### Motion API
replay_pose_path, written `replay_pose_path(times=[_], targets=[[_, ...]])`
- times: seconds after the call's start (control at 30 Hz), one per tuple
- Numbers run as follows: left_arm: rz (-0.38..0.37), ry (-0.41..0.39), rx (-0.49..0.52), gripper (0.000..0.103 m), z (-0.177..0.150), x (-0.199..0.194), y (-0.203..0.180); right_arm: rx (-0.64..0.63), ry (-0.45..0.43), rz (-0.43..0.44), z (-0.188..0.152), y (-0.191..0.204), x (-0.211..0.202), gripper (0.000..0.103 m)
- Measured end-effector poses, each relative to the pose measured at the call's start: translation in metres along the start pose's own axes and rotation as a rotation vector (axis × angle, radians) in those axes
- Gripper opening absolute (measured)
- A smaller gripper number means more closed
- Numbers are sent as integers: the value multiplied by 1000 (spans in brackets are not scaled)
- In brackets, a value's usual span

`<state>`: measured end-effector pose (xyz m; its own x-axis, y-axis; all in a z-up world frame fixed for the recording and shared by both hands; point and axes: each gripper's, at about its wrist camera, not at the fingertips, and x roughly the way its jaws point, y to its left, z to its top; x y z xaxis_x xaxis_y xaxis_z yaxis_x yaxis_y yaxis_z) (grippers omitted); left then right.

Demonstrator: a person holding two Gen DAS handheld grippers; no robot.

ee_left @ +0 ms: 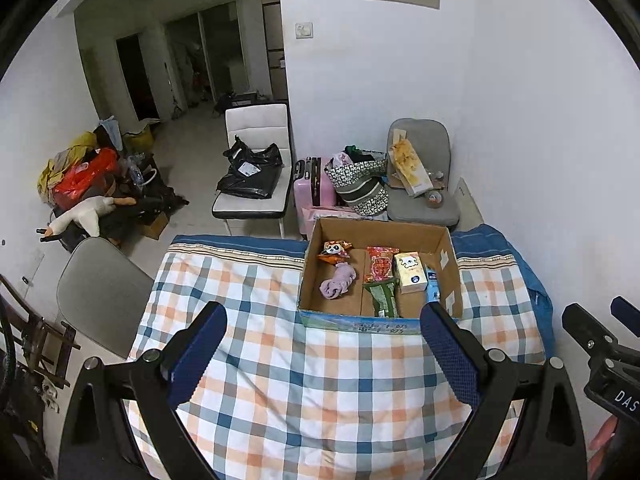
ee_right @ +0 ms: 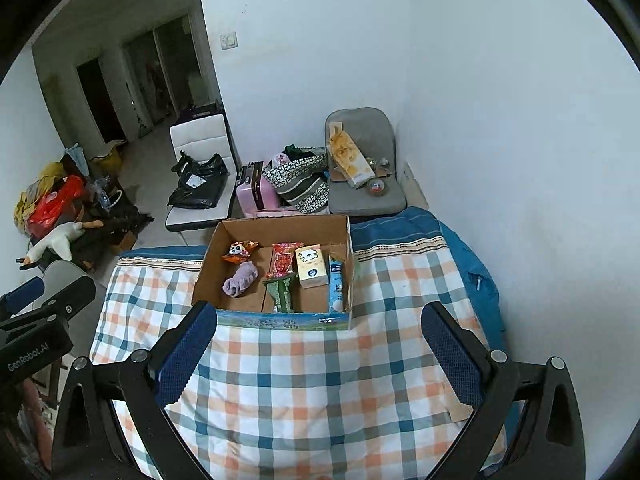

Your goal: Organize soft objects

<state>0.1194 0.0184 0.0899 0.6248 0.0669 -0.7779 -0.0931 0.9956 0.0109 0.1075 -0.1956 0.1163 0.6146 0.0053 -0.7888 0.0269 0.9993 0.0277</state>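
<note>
An open cardboard box (ee_left: 448,256) (ee_right: 208,268) stands on the checked cloth at the table's far side. Inside lie a purple sock (ee_left: 338,282) (ee_right: 239,278), an orange snack bag with a panda face (ee_left: 335,251) (ee_right: 239,251), a red packet (ee_left: 380,264) (ee_right: 283,258), a green packet (ee_left: 385,298) (ee_right: 283,292), a cream tissue pack (ee_left: 410,272) (ee_right: 312,265) and a blue pack (ee_right: 336,284). My left gripper (ee_left: 322,332) hangs open above the cloth in front of the box, empty. My right gripper (ee_right: 318,334) is also open and empty, just short of the box's front wall.
The checked cloth (ee_left: 288,392) (ee_right: 312,380) covers the table. Behind stand a grey chair (ee_left: 424,196) with a yellow box, a white chair (ee_left: 256,184) bearing a black bag, a pink suitcase (ee_left: 310,188) and a patterned tote. A clutter pile with a plush goose (ee_left: 88,216) lies left.
</note>
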Motion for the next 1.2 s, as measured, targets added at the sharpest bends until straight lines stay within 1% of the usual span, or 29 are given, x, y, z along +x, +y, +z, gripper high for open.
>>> replay_pose_path(times=[0.1, 0.23, 0.57, 0.93, 1.2], targets=[[29, -3, 17, 99, 0, 0, -3, 4, 2, 5, -1, 0, 0, 103], [7, -13, 18, 99, -1, -2, -5, 5, -2, 4, -1, 0, -2, 103], [11, -56, 5, 99, 2, -15, -3, -12, -25, -6, 6, 2, -4, 103], [7, -58, 6, 99, 3, -16, -2, -13, -36, -4, 10, -1, -5, 103], [19, -60, -4, 99, 4, -21, -4, -12, -37, 0, 12, -1, -5, 103]])
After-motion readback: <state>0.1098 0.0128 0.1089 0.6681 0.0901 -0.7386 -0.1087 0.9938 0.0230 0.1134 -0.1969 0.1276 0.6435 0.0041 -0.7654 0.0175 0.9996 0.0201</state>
